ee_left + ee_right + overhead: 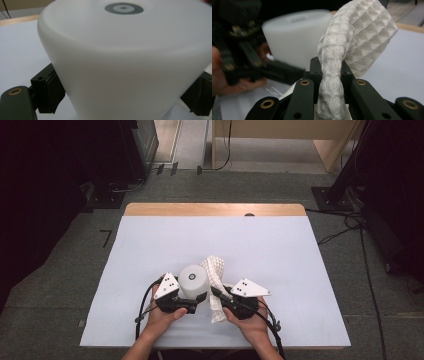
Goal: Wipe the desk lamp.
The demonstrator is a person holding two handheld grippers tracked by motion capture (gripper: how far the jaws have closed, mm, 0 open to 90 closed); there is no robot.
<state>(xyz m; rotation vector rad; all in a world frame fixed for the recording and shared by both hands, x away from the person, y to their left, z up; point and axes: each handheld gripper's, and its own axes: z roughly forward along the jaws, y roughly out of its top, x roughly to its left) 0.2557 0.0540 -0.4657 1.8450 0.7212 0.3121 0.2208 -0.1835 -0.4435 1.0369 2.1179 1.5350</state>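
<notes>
Near the front edge of the bench (150, 245), w/ its white cover, stands a white cup-like container (193, 281), upside down, wider end on the surface, a grey ring mark on its flat top. Left gripper (196, 299) sits just left of and in front of that container; its jaws bracket the lower wall, one pad (50, 93) pressed on each side, so it's clamped on the container at about mid-width. Right gripper (216, 293) is just right of the container, jaws pinched nearly closed on a white waffle-weave cloth (215, 275). The cloth is bunched into a rope where the jaws squeeze it; its free end rises and flops over beside the container, touching or nearly touching the wall, can't tell which. Another tail of cloth hangs below the right gripper onto the bench. Both hands hold the grippers from the person's side, left hand (162, 317) & right hand (252, 325) either side of the container.
</notes>
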